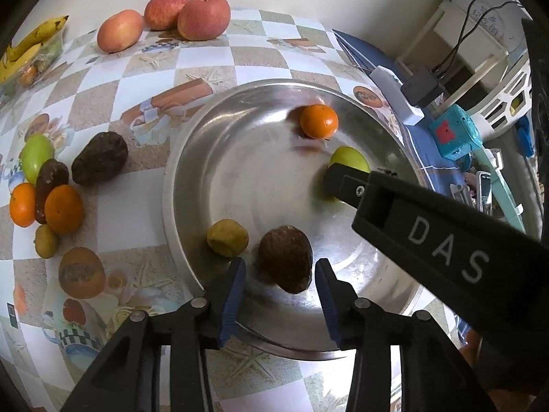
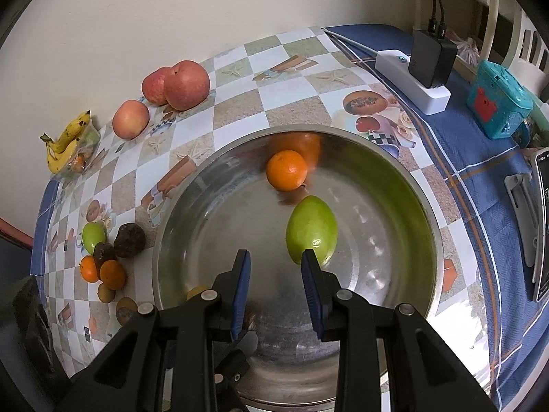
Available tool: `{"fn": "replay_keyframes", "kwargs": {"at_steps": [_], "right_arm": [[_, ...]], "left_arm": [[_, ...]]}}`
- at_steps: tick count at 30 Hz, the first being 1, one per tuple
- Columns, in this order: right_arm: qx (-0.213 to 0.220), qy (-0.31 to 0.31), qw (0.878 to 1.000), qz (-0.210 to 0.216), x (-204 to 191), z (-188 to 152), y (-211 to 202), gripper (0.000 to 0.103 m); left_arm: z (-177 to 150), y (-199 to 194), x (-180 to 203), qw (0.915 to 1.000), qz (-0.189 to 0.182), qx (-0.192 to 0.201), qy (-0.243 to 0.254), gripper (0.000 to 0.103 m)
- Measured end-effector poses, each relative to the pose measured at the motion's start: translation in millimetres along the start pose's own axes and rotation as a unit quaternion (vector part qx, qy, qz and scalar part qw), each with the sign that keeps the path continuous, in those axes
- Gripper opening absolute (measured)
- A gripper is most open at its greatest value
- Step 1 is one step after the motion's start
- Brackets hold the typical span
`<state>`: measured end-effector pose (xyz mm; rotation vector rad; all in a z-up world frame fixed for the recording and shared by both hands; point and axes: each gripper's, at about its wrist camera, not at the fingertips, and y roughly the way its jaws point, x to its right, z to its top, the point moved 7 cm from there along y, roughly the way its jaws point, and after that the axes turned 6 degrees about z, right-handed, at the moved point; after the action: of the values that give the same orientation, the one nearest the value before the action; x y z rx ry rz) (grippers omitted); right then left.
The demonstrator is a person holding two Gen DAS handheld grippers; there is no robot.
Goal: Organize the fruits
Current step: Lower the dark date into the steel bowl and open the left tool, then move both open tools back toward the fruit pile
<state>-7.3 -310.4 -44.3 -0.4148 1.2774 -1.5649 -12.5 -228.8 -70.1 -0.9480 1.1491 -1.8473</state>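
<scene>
Lying in the steel basin (image 1: 185,185) near its front rim: brown fruit (image 1: 284,257), directly between the blue pads of the left gripper (image 1: 280,269), jaws wide, untouched. Right gripper (image 2: 276,264): agape, empty, green fruit (image 2: 311,229) just right-forward.

Before you, the table (image 2: 240,110) (checkered cloth) bears a steel basin (image 2: 178,213), three apples (image 2: 187,84) beside the wall, bananas (image 2: 67,140) at its left end, a small fruit cluster (image 1: 51,189) and a power strip (image 2: 411,79).
</scene>
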Motion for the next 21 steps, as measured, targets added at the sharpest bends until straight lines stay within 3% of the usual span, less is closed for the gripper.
{"fn": "replay_keyframes", "kwargs": {"at_steps": [12,21], "right_arm": [[0.007,-0.005,1.0,-0.003,-2.5,2.6,-3.4,0.032],[0.004,-0.017,1.0,-0.006,-7.0,2.0,-1.9,0.032]], "left_arm": [[10.5,-21.5,-28.2,0.9987,-0.011,0.012,-0.048,0.046],[21.1,-39.1,-68.3,0.9945,0.023,0.039,-0.094,0.046]]}}
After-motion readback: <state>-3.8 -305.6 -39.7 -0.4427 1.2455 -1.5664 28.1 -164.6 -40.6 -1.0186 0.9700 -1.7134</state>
